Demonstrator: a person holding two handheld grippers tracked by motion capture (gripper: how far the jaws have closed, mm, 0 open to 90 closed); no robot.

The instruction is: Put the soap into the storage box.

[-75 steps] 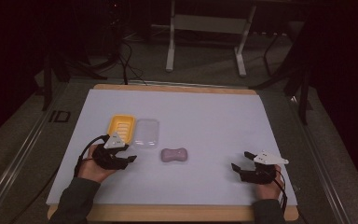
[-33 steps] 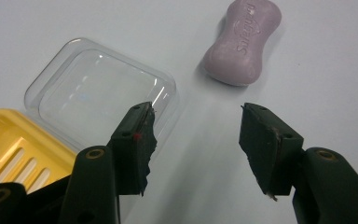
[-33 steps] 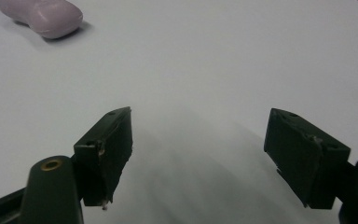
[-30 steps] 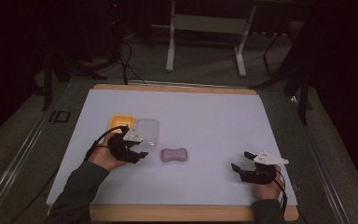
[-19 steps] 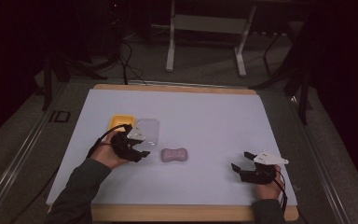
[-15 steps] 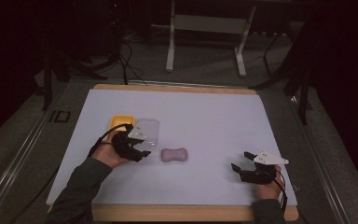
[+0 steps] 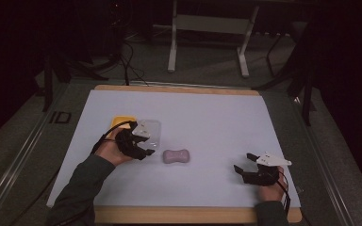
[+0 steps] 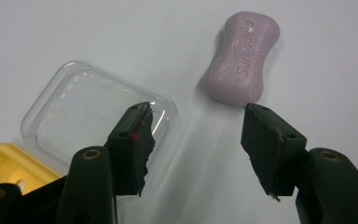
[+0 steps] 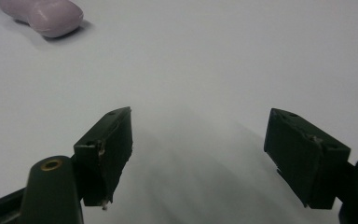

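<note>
A pale white sheet (image 7: 207, 117) covers the wood-edged table in a dim room. Nearest the person, well to the right of the lilac waisted bar of soap (image 7: 176, 156), the right gripper (image 7: 247, 165) hovers with jaws spread wide and bare. Just left of the soap, the left gripper (image 7: 143, 146) has just been opening its jaws; nothing sits between them. Beyond the soap's left lies a clear plastic lid (image 8: 98, 109), then a yellow tray (image 8: 9, 163), largely hidden by the hand. Farther off, a metal stand's legs (image 7: 207, 42) fade into darkness.
</note>
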